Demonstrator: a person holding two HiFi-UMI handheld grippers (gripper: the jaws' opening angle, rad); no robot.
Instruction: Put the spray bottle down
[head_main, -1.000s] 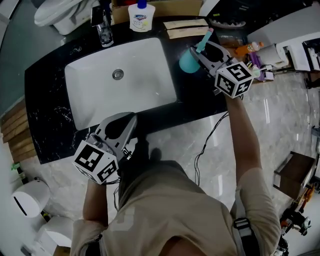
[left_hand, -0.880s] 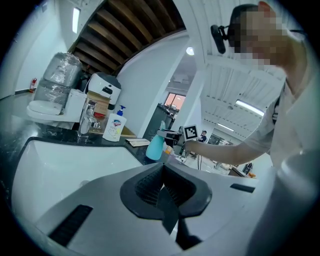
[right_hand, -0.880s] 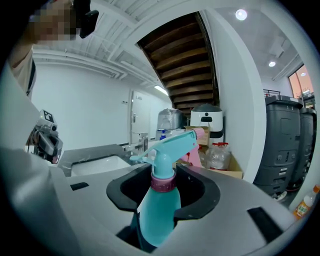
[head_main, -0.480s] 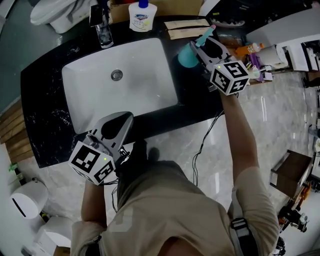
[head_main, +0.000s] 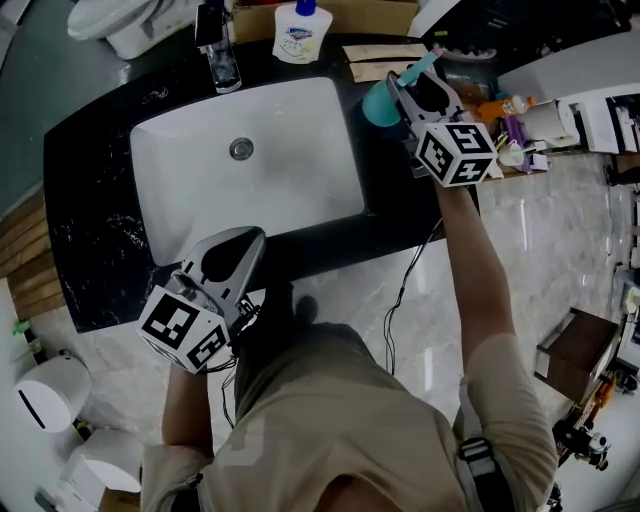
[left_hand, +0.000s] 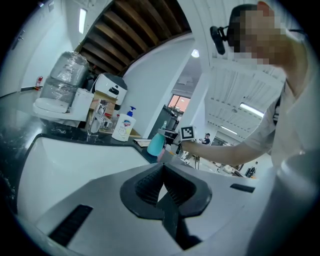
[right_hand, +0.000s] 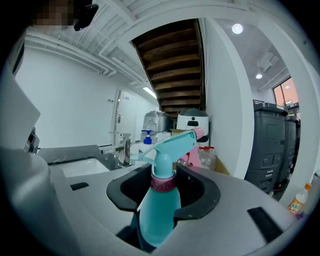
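Task status: not complete. The spray bottle (right_hand: 160, 207) stands upright between the jaws of the right tool (right_hand: 162, 187), which clamp its teal body just below the pink collar; the trigger head rises above the jaws. In the head view, the bottle is over the dark bench (head_main: 90, 200), just right of the far right corner of the white sink (head_main: 250, 190) and close to the clutter at the right end. No view shows the base of the bottle, so it cannot be told whether the base touches the bench surface or hangs just above it.

The left tool (left_hand: 162, 182) has its jaws closed together with nothing between them. It sits at the near edge of the bench, in front of the sink, well apart from the bottle.

Remaining, as judged: seat the bottle base on a bare part of the bench, open the right jaws, and draw the tool clear without tipping the bottle.
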